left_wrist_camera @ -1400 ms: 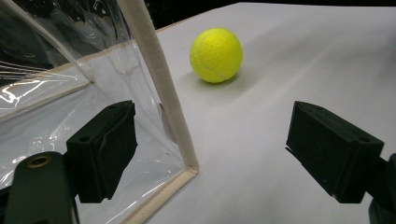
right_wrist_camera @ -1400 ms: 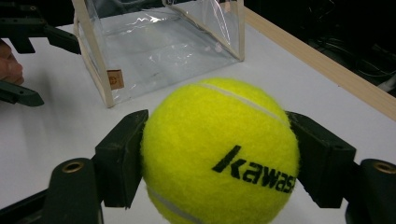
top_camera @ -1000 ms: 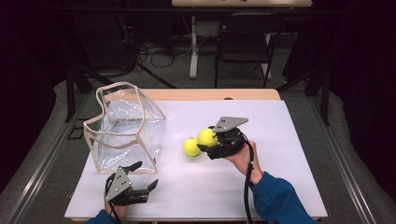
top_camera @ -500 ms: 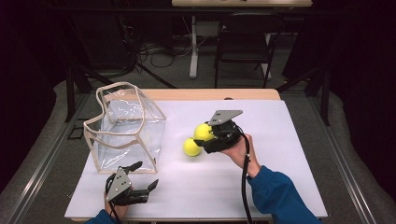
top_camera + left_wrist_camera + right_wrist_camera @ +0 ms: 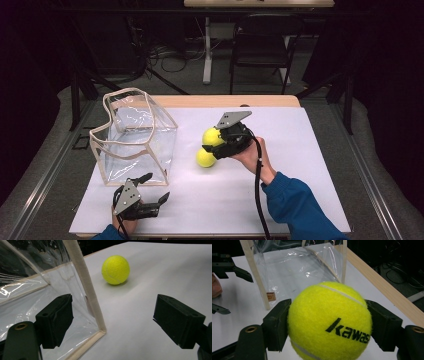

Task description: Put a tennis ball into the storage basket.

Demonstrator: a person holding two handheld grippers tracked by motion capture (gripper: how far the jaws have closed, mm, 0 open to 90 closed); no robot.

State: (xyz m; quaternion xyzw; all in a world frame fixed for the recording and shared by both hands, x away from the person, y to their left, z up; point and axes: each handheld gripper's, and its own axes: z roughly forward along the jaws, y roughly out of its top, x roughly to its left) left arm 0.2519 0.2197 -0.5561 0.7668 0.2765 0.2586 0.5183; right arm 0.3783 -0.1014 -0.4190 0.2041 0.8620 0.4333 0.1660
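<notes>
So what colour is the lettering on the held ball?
Black, on the yellow tennis ball; right gripper view.

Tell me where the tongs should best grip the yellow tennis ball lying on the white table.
Probably across the middle of the yellow tennis ball, coming from above: it is round, sits free on the white table, apart from the clear bag.

We note held tennis ball (image 5: 329,322): fuzzy yellow felt, matt, black print, pale smooth seam. Second tennis ball (image 5: 115,270) same felt nap. Bag (image 5: 135,135): clear glossy plastic, creased, glare streaks; edges bound in beige woven cloth tape, matt. Table (image 5: 300,165): white top, smooth, matt, paper-like; far edge bare light wood. Right gripper (image 5: 329,315) and left gripper (image 5: 122,317): black matt plastic, slightly rough. We see blue cloth sleeve (image 5: 295,210).
</notes>
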